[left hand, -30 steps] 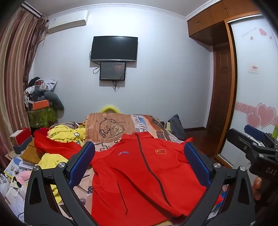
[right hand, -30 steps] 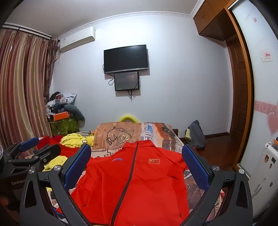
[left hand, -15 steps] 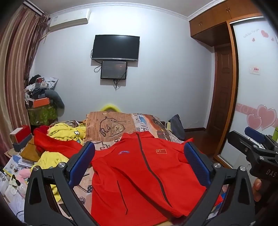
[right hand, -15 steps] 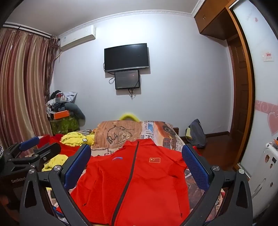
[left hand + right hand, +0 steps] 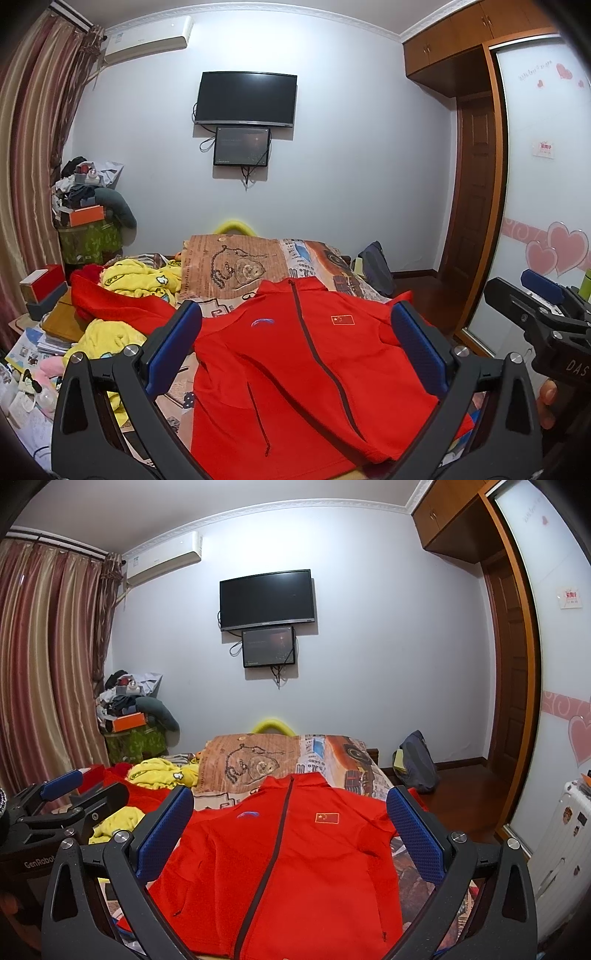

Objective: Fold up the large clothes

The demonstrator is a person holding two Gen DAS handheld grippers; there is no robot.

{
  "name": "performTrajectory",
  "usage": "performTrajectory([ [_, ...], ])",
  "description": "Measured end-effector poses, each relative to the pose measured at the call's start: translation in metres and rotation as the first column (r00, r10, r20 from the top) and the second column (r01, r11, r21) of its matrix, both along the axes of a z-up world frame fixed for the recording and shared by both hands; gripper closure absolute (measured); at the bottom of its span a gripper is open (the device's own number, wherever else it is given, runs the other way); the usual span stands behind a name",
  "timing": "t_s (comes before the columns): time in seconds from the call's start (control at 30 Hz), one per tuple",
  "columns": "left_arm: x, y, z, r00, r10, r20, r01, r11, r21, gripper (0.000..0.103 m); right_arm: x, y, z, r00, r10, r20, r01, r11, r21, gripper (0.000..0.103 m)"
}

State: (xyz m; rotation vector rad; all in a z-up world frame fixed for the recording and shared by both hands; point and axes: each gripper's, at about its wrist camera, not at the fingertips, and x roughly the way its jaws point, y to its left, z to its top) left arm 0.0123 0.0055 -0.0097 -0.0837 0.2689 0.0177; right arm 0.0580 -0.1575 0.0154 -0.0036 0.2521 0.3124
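A large red zip jacket (image 5: pixel 295 373) lies flat, front up, on the bed, with a dark zipper and a small flag patch on the chest. It also shows in the right wrist view (image 5: pixel 280 871). My left gripper (image 5: pixel 295 347) is open and empty, held above the jacket's near part. My right gripper (image 5: pixel 290 827) is open and empty, also above the jacket. The right gripper shows at the right edge of the left wrist view (image 5: pixel 535 314); the left gripper shows at the left edge of the right wrist view (image 5: pixel 62 805).
Yellow clothes (image 5: pixel 136 277) and another red garment (image 5: pixel 110 302) are piled on the bed's left side. A patterned bedspread (image 5: pixel 236 266) covers the far end. Boxes and papers (image 5: pixel 37 332) lie at left. A wardrobe (image 5: pixel 535 184) stands at right.
Both views have shifted very slightly; the jacket and both grippers stay where they were, jaws still wide apart.
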Motion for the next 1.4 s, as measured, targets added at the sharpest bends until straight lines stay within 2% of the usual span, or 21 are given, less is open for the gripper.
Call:
performTrajectory([
  [1.4, 0.0028, 0.0019, 0.0001, 1.000, 0.015, -0.008, -0.015, 1.000, -0.012, 0.000, 0.0055, -0.0063, 0.0040, 1.000, -0.006, -0.018, 0.006, 1.000, 0.009, 0.000],
])
